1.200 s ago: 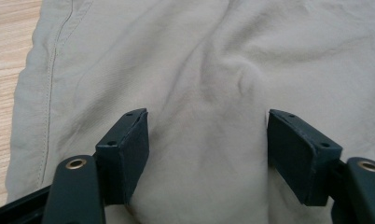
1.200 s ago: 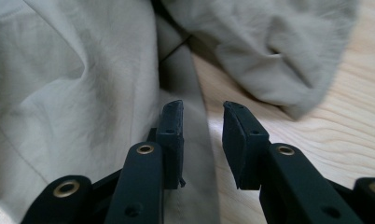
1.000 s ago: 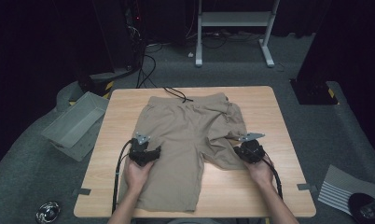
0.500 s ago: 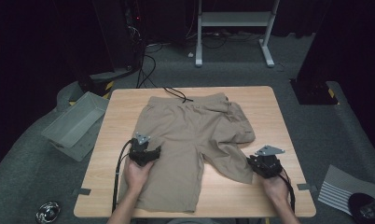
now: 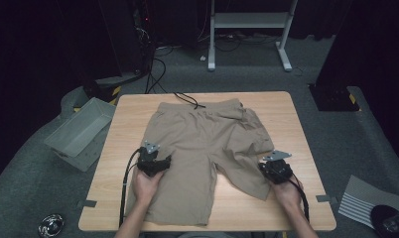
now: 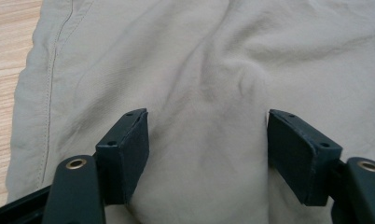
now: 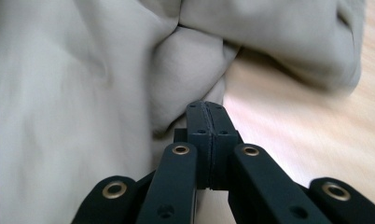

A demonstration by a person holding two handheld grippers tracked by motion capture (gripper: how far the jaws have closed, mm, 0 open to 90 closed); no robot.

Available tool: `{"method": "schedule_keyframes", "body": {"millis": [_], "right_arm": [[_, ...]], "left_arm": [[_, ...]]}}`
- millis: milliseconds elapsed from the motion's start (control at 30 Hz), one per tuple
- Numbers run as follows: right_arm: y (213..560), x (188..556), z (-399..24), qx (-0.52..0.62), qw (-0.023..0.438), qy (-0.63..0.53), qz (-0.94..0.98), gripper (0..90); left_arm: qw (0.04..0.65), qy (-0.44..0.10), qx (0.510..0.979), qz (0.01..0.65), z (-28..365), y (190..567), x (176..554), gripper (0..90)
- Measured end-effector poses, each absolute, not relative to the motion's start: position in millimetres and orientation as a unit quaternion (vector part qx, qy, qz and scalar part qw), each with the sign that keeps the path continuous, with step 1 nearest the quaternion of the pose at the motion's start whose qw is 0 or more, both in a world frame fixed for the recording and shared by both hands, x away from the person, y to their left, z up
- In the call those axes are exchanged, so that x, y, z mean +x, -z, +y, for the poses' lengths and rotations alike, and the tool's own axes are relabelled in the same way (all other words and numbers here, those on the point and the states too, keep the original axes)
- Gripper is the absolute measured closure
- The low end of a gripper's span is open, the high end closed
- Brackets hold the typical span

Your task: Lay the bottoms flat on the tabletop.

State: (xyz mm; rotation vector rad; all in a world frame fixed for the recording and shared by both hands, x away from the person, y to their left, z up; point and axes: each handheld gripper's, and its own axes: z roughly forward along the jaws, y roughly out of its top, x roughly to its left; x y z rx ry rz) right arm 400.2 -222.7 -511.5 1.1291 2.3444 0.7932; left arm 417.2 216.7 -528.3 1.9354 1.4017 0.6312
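Khaki shorts [image 5: 207,148] lie spread flat on the table [image 5: 297,129], waistband at the far side; the left gripper [image 5: 155,162] rests on the left leg, jaws wide apart with cloth between them, unpinched; the right gripper [image 5: 276,169], at the right leg's outer edge, has just been closing and is pressed together, with no cloth clearly between the pads.

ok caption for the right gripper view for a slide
Right tongs shut at the edge of bunched khaki shorts on a wooden table.
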Motion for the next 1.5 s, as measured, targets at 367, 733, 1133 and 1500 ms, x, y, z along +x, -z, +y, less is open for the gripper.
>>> {"method": "schedule_keyframes", "body": {"millis": [367, 733, 1133, 1500], "right_arm": [[503, 372, -257, 0.448, 0.229, -0.323, 0.801, 65.6], [514, 397, -239, 0.431, 0.226, -0.301, 0.82, 87.1], [493, 367, -266, 0.443, 0.275, -0.327, 0.788, 61.8], [507, 429, -271, 0.502, 0.219, -0.296, 0.782, 68.9]], "left_arm": [[0.329, -0.241, 0.739, 0.536, 217, 528, 417, 30.6], [0.329, -0.242, 0.739, 0.536, 217, 528, 417, 30.6], [0.329, -0.241, 0.739, 0.536, 217, 528, 417, 30.6], [0.329, -0.241, 0.739, 0.536, 217, 528, 417, 30.6]]}}
